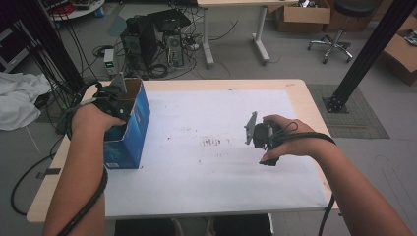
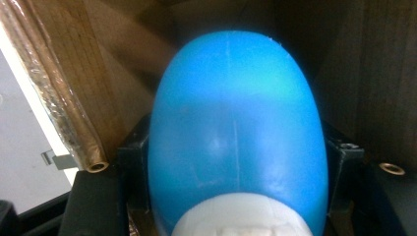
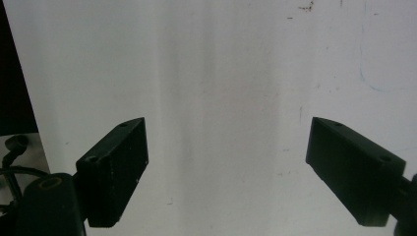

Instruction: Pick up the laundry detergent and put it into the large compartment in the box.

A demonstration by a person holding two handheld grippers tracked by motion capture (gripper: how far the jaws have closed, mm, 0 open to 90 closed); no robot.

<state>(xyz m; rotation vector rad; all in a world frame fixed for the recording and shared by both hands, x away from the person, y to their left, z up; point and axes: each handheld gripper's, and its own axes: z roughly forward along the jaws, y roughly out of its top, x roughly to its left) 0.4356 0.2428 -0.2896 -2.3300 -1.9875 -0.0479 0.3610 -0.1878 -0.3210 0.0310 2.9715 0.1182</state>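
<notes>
A blue cardboard box point(image 1: 136, 118) stands open-topped near the table's left edge. My left gripper point(image 1: 116, 97) reaches down into it. In the left gripper view its black jaws sit tight against both sides of a smooth blue rounded object point(image 2: 236, 132) with a white base, surrounded by the box's brown inner walls point(image 2: 59, 83). My right gripper point(image 1: 264, 140) hovers over the white sheet point(image 1: 196, 172) at the table's right middle. Its jaws point(image 3: 227, 123) stand wide apart, with only the bare sheet between them.
The wooden table point(image 1: 305, 98) is covered by the white sheet, which has small dark marks point(image 1: 214, 142) at its centre. On the floor beyond are a computer tower point(image 1: 147, 42), tangled cables, cardboard boxes point(image 1: 302, 14), a chair base point(image 1: 334, 46) and a black post point(image 1: 366, 54). A white cloth point(image 1: 17, 98) lies at left.
</notes>
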